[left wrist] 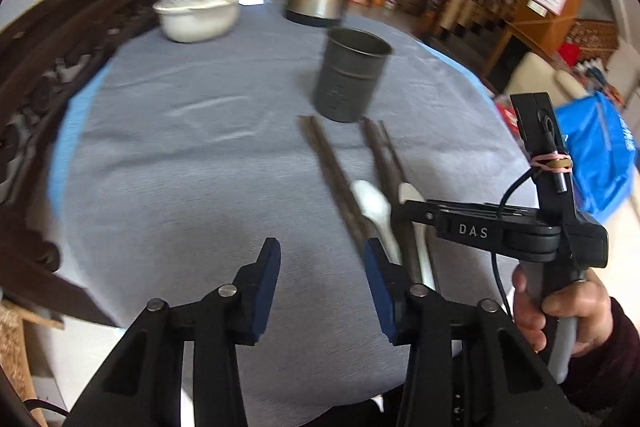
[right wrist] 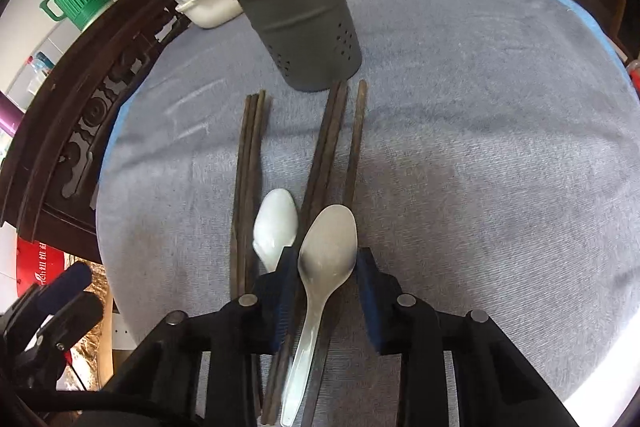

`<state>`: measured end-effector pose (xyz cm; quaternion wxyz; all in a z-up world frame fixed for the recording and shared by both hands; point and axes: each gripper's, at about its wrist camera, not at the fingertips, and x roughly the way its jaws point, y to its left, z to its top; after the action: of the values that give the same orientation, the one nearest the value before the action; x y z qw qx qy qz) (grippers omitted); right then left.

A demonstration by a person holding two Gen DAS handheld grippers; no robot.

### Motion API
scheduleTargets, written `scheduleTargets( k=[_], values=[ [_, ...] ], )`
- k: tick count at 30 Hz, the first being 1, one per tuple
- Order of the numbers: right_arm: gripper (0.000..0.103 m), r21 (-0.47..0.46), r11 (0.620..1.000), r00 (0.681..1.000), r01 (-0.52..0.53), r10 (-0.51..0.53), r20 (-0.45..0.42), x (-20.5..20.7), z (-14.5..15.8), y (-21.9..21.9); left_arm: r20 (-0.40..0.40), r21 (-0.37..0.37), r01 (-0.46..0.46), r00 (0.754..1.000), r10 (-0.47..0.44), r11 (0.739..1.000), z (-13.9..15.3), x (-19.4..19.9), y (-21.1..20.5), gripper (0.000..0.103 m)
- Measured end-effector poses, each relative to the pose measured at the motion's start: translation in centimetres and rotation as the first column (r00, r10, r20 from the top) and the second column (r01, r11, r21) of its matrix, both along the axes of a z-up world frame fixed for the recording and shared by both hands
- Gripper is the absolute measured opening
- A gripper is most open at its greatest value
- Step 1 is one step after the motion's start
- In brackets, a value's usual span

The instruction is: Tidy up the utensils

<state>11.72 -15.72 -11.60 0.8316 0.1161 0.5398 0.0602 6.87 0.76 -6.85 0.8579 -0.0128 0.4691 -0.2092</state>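
1. Two hand-held grippers, both partly open: right hand-held gripper [right wrist: 326,267] straddles the grey spoon [right wrist: 326,251], pads not pressing it
2. Left hand-held gripper [left wrist: 322,275] holds nothing over bare bench [left wrist: 180,167]
3. White spoon [right wrist: 276,227] and dark chopsticks [right wrist: 250,163] lie beside it
4. Grey perforated holder [right wrist: 304,31] stands upright just past the chopstick tips
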Motion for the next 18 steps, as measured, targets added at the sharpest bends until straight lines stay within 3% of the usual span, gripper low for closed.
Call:
scheduleTargets(
  k=[5, 9, 18],
  values=[
    [0.032, 0.121, 0.990, 0.997, 0.068, -0.073, 0.033, -0.9, 0.3, -3.4, -0.037, 0.000, 0.065, 0.997, -0.065, 0.998, -1.0, 1.4, -2.9, 0.045],
    [0.032, 0.161, 0.981, 0.992, 0.108, -0.116, 0.041, -1.5, 0.1, -5.7, -0.050, 0.035, 0.104, 0.993, -0.103, 0.994, -2.2, 2.3, -5.7, 0.040],
    [0.032, 0.241, 0.962, 0.986, 0.125, -0.148, 0.081, -2.2, 0.5, -8.2, -0.111, 0.142, 0.096, 0.991, -0.080, 0.985, -5.0, 3.9, -5.9, 0.037]
  ],
)
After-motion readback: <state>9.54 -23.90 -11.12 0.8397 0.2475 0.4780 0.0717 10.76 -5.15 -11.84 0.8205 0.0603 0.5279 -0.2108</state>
